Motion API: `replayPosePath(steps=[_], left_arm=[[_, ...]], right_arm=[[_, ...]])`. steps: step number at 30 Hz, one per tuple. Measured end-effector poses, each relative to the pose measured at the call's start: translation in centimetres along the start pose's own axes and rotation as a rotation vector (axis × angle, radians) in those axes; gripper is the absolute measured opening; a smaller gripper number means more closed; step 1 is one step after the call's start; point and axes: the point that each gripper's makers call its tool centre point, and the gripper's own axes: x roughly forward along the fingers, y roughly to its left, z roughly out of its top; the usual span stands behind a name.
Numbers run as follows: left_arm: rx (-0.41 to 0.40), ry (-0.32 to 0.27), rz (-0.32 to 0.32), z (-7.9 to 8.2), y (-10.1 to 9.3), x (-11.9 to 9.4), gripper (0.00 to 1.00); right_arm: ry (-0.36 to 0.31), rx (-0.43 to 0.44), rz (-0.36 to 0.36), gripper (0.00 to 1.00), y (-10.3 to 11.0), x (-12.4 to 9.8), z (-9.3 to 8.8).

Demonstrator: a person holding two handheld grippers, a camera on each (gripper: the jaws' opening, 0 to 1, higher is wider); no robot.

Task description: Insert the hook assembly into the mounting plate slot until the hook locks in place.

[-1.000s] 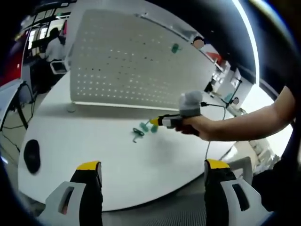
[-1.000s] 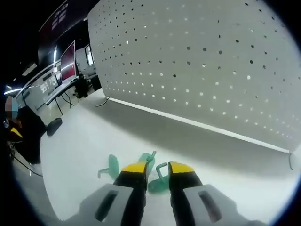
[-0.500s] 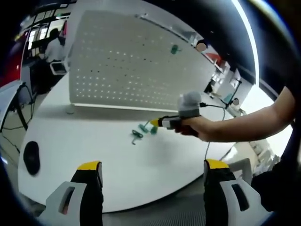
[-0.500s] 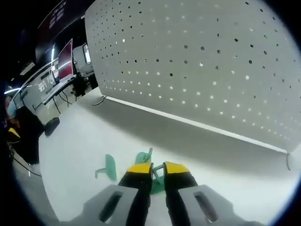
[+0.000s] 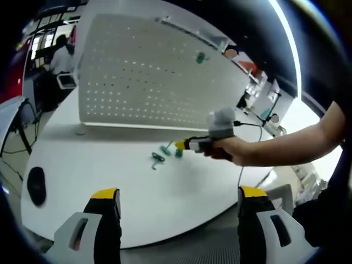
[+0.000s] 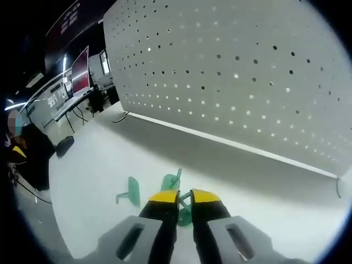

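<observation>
The white pegboard mounting plate (image 5: 154, 82) (image 6: 242, 71) stands upright at the back of the round white table (image 5: 110, 181). One green hook (image 5: 201, 56) hangs on it near the top. In the right gripper view my right gripper (image 6: 184, 196) is shut on a green hook (image 6: 185, 214) on the table, with two more green hooks (image 6: 171, 180) (image 6: 132, 190) just left of it. In the left gripper view that right gripper (image 5: 179, 145) shows in a person's hand beside the green hooks (image 5: 158, 159). My left gripper (image 5: 179, 192) hangs open above the table's near edge, holding nothing.
A black mouse (image 5: 36, 186) lies at the table's left edge. A cable (image 5: 250, 165) runs off the right side. A person's bare arm (image 5: 286, 146) reaches in from the right. Desks, monitors (image 6: 80, 69) and seated people (image 5: 60, 55) fill the room behind.
My right gripper's jaws closed from a narrow gap onto the green hook. The left gripper stayed where it was, open.
</observation>
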Motion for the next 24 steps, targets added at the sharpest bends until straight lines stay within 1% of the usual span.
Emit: replayPosePath(steps=[1, 2, 7, 10, 15, 17, 20, 24], left_arm=[[0.000, 0.000, 0.001, 0.0, 0.0, 0.0, 0.89], [-0.001, 0.000, 0.000, 0.0, 0.0, 0.0, 0.89], [0.001, -0.001, 0.002, -0.1, -0.1, -0.1, 0.89], [-0.004, -0.002, 0.002, -0.1, -0.1, -0.1, 0.88], [0.003, 0.002, -0.005, 0.1, -0.2, -0.1, 0.88], [0.003, -0.002, -0.007, 0.4, -0.1, -0.1, 0.87], [0.010, -0.009, -0.009, 0.7, -0.1, -0.1, 0.86], [0.000, -0.022, -0.004, 0.8, 0.1, -0.3, 0.86]], right_arm=[[0.005, 0.008, 0.003, 0.07, 0.0, 0.0, -0.1], [0.029, 0.022, 0.013, 0.07, 0.1, 0.1, -0.6], [0.032, 0.020, 0.004, 0.14, 0.2, -0.2, -0.8], [0.033, 0.016, -0.019, 0.14, 0.1, -0.6, -0.9], [0.018, 0.068, -0.041, 0.13, 0.1, -1.5, -0.8], [0.012, 0.062, -0.044, 0.11, 0.3, -1.6, -0.7], [0.020, 0.069, -0.029, 0.10, 0.6, -1.2, -0.8], [0.030, 0.062, -0.028, 0.09, 0.8, -0.6, -0.7]])
